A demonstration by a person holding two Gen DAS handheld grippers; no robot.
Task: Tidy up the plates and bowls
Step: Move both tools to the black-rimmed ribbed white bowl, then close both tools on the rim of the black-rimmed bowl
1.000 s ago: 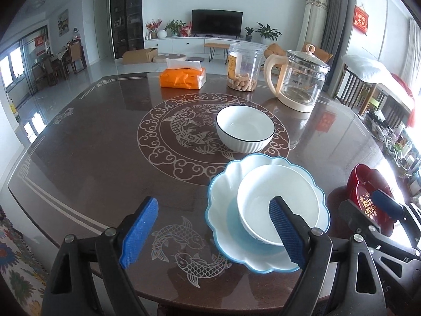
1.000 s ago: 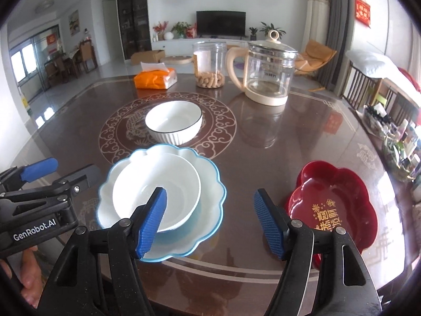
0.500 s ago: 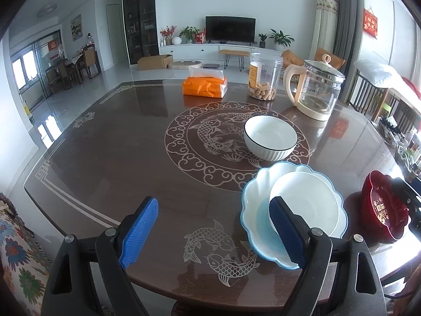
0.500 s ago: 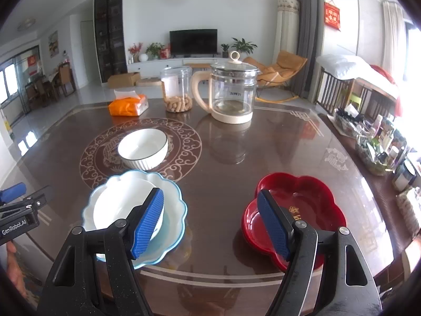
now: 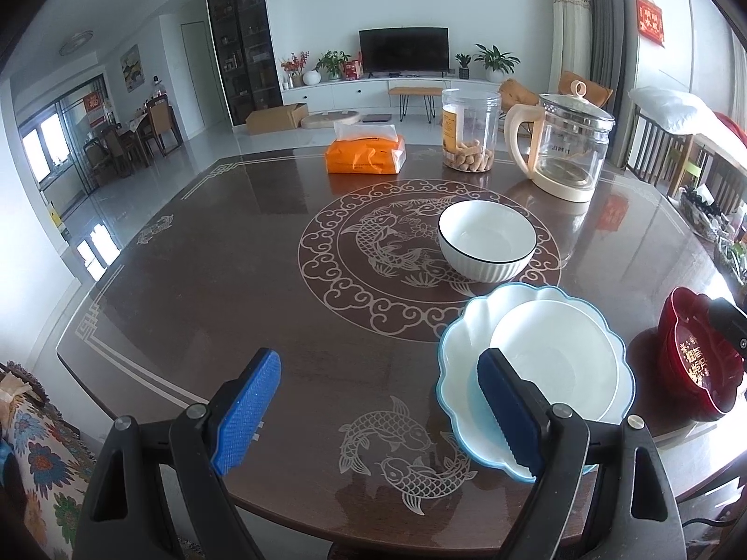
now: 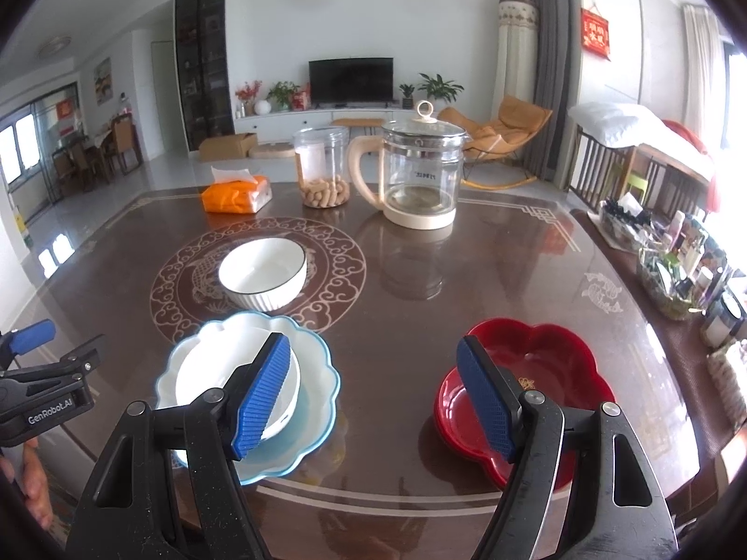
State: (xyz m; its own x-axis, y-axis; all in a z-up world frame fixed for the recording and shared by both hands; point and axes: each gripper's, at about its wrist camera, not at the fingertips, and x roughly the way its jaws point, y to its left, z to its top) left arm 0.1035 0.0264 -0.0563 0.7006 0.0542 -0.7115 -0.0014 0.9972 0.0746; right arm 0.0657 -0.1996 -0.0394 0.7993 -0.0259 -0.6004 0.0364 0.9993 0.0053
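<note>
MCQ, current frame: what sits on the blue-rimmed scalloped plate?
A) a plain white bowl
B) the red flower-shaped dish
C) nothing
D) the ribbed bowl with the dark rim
A: a plain white bowl rests on the blue-rimmed scalloped plate, while the ribbed bowl with the dark rim stands apart on the table's fish medallion and the red flower-shaped dish lies off to the right.
</note>
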